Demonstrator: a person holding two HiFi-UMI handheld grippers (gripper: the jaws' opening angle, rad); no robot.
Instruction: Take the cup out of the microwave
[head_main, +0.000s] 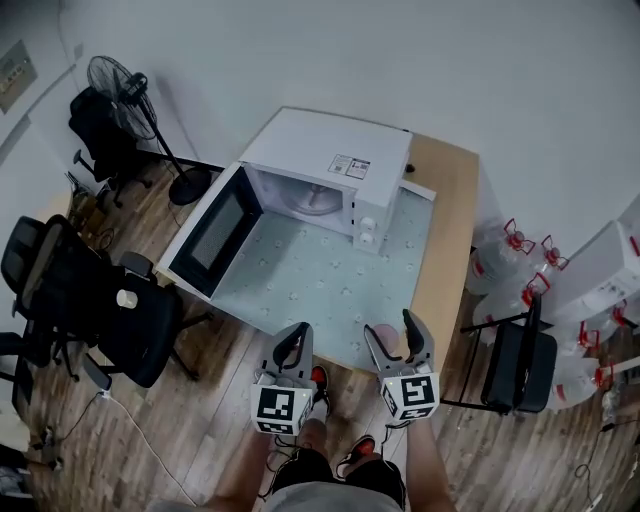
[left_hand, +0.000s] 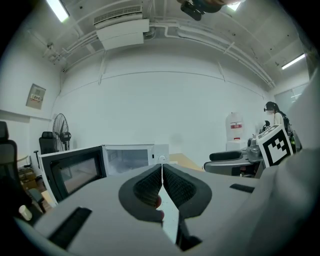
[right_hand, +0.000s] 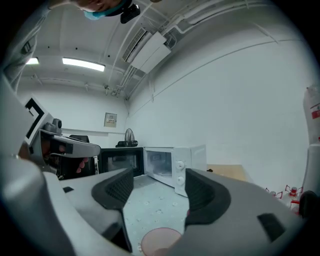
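Cup, pink, stands at the near edge of the bench, well apart from the microwave at the far edge. The microwave's door hangs wide open and its chamber shows no cup, so the removal looks done. The right claw gapes wide around the cup, apparently gripping nothing. The left claw is pressed closed and empty, idle just beside it.
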